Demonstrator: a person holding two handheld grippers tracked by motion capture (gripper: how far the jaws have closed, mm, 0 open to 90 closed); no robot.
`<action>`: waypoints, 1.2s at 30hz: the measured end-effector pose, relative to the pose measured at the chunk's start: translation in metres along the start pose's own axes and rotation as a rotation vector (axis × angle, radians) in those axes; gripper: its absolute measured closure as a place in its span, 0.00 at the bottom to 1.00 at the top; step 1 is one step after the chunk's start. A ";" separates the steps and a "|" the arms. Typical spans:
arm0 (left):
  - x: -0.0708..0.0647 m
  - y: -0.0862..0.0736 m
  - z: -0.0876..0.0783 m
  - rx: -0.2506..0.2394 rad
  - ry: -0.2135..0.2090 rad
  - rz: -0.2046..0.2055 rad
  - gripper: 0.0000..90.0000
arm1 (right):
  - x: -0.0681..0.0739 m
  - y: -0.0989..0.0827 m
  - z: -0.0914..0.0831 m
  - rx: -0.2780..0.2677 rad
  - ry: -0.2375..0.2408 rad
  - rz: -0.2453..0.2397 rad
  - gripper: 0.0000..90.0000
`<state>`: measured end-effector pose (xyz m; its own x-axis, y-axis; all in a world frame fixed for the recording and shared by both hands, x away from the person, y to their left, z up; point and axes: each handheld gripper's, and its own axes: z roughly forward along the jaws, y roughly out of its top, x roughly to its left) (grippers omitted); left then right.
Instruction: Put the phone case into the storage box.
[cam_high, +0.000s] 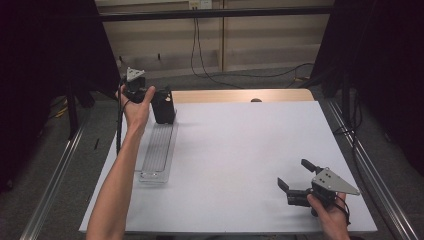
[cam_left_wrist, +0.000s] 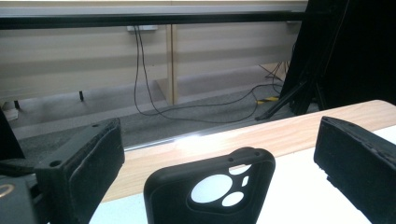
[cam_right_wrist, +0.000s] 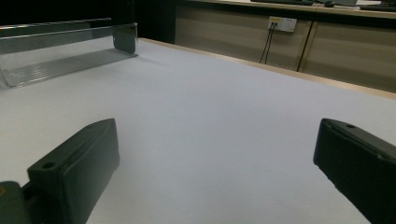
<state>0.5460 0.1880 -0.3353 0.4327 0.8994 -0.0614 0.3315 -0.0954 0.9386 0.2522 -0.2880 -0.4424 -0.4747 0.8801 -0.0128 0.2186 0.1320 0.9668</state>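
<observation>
— Since the phone case (cam_left_wrist: 212, 189) is what the work turns on, where does it stand?

— At the far left of the bench (cam_high: 240, 150), about ten o'clock from the middle, upright at the far end of the clear tray (cam_high: 159, 150). In the left claw view its camera cut-outs face the lens, and its long axis runs up and down.

— Which way does it lie from the left claw (cam_high: 159, 100)?

— Dead ahead, twelve o'clock, centred between the two jaws. They stand wide apart, with a gap on each side of the case, so nothing is gripped yet. Whether the case leans on the tray's end wall or is propped some other way, I cannot tell.

— And the right claw (cam_high: 295, 180)?

— Low at about four o'clock on the bench, jaws also spread wide and empty, pointing toward the tray at its ten o'clock. It is well apart from the case.

— So the left hand is nearer?

— By far. I judge that closing on the case's two long edges is its next move.
</observation>
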 end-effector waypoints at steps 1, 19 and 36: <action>0.000 0.000 -0.001 -0.006 -0.007 -0.004 0.02 | 0.000 0.000 0.000 0.000 0.000 0.000 0.00; -0.002 -0.004 -0.021 -0.079 -0.074 0.062 0.03 | 0.000 0.000 0.001 -0.002 -0.001 0.000 0.00; 0.002 -0.019 -0.043 -0.115 -0.122 0.056 0.02 | -0.002 -0.001 0.000 -0.008 -0.006 0.004 0.00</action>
<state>0.5039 0.2096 -0.3383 0.5487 0.8350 -0.0424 0.2093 -0.0882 0.9739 0.2531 -0.2892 -0.4430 -0.4686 0.8834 -0.0101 0.2138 0.1245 0.9689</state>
